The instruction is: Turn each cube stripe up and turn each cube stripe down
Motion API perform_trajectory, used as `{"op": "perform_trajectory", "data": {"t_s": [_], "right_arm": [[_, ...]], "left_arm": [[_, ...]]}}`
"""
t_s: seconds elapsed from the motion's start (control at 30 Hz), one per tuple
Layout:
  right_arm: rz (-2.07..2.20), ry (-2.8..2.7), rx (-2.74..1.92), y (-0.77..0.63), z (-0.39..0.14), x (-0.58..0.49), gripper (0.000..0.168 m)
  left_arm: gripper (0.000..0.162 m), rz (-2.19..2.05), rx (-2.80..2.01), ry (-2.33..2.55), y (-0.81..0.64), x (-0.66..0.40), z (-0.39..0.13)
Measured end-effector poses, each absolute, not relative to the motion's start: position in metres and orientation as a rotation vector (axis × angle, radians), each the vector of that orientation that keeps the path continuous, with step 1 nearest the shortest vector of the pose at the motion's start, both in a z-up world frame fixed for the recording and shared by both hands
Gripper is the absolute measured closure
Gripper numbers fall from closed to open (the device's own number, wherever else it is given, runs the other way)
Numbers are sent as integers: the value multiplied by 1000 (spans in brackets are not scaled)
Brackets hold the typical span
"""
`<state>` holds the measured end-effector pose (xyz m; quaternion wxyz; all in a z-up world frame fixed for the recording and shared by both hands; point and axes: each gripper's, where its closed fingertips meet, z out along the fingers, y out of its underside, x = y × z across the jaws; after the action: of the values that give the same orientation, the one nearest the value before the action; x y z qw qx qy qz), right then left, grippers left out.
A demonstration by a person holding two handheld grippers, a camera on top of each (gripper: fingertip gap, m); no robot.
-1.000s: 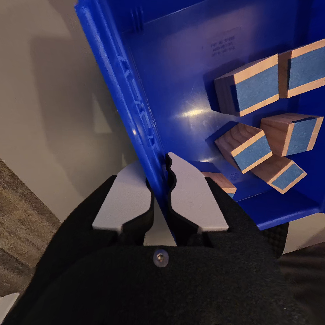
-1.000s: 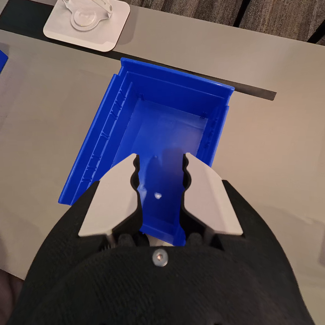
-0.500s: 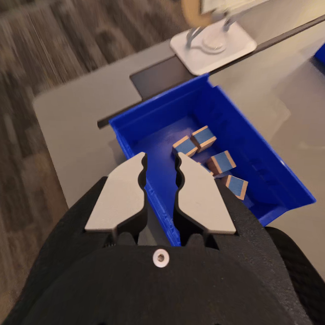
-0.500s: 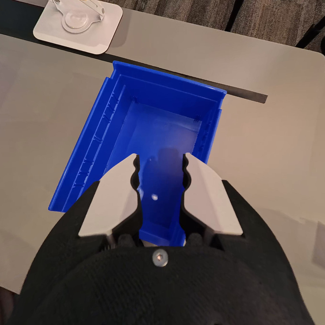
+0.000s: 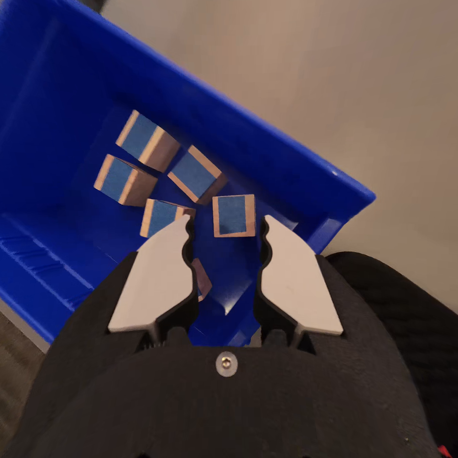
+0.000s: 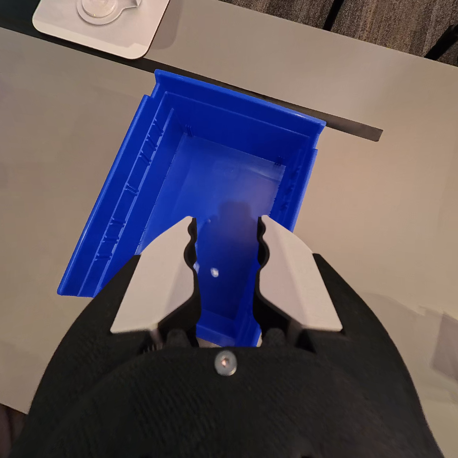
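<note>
Cubes of pale wood, each with a blue stripe across one face, lie loose in a blue bin [image 5: 247,148] on a grey desk [image 5: 322,74]. In the left wrist view five show their stripe facing up: a far cube [image 5: 146,138], a second cube [image 5: 124,179] beside it, a middle cube [image 5: 195,173], a near-left cube [image 5: 161,216] partly behind the left gripper's finger, and a nearest cube [image 5: 234,215] lying just ahead of the gap between the jaws. A sixth cube [image 5: 202,278] sits lower, between the fingers, showing mostly bare wood; whether its stripe faces down cannot be told.

A second ago the left gripper [image 5: 225,218] was clamped on the bin's side wall. It has since let go, swung round and now hovers over the cubes with its jaws well apart and holding nothing. That suggests the bin has been steadied and the next step is picking a cube to turn, probably the nearest one.

The right gripper [image 6: 225,219] hangs over a second blue bin [image 6: 119,198], which is empty, its jaws also wide apart and empty, much as before.

Beyond that bin a white stand base [image 6: 99,27] rests on the desk. The cubes sit close together, and the bin walls limit the room for reaching in.
</note>
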<state>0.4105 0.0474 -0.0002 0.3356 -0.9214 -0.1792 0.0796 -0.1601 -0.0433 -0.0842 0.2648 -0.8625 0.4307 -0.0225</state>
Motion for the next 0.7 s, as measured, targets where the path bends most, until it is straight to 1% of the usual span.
{"op": "perform_trajectory", "data": {"t_s": [0.1, 0.2, 0.3, 0.4, 0.53, 0.7], "right_arm": [[200, -482, -2413, 47, -3, 410, 120], [193, -496, -2426, 46, -5, 409, 120], [181, -510, -2440, 45, -9, 409, 120], [176, -524, -2457, 45, -12, 410, 119], [180, -535, -2474, 44, -16, 409, 119], [168, -546, -2480, 46, -18, 408, 120]], "left_arm": [[107, -20, -2382, 1187, -41, -159, -103], [109, 11, -2435, 1206, -39, -161, -114], [116, -16, -2490, 1207, -40, -160, -123], [116, 6, -2566, 1232, -42, -164, -135], [114, 61, -2581, 1260, -42, -167, -144], [115, 142, -2608, 1258, -40, -177, -144]]}}
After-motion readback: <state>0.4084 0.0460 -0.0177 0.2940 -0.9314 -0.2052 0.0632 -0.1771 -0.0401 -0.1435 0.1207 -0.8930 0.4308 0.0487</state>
